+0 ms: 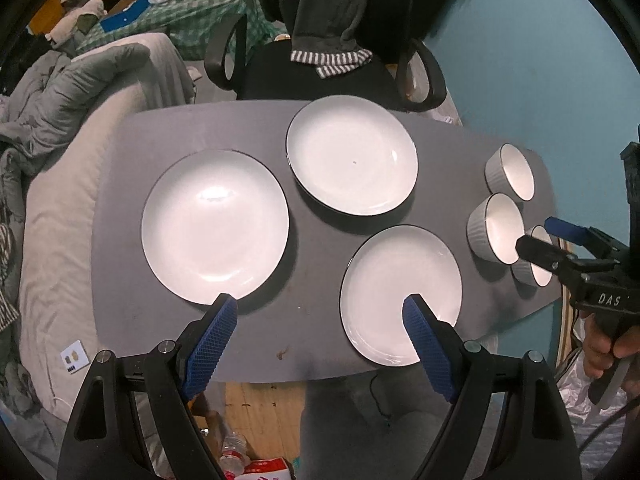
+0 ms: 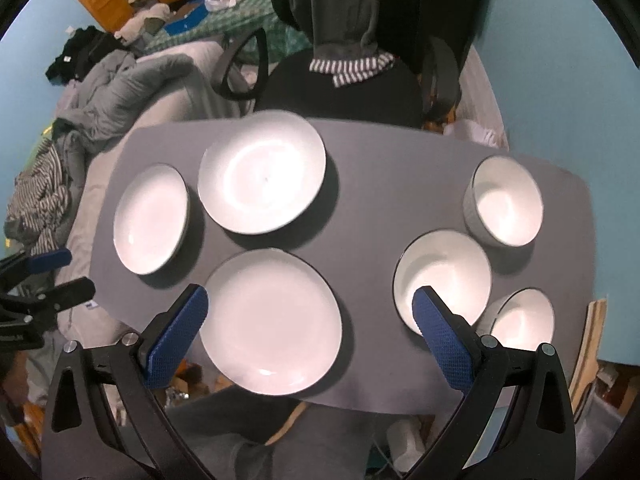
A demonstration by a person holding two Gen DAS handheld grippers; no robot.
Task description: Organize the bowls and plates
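Three white plates lie on the grey table (image 1: 320, 248): a left plate (image 1: 215, 227), a far plate (image 1: 352, 155) and a near plate (image 1: 400, 294). Three ribbed grey bowls, a far one (image 1: 514, 172), a middle one (image 1: 500, 227) and a near one (image 1: 538, 276), stand in a row at the right end. My left gripper (image 1: 320, 304) hangs open above the near edge between the left and near plates, holding nothing. The right wrist view shows the same plates (image 2: 270, 322) and bowls (image 2: 442, 280), with my right gripper (image 2: 310, 294) open and empty above them. In the left wrist view that gripper (image 1: 538, 236) hovers by the near bowl.
Behind the table stands a black office chair (image 1: 332, 80) draped with dark clothing. A bed with a grey duvet (image 1: 80, 92) runs along the left side. A teal wall (image 1: 540, 60) is at the right. A bottle and a box (image 1: 240, 460) lie on the floor below the near edge.
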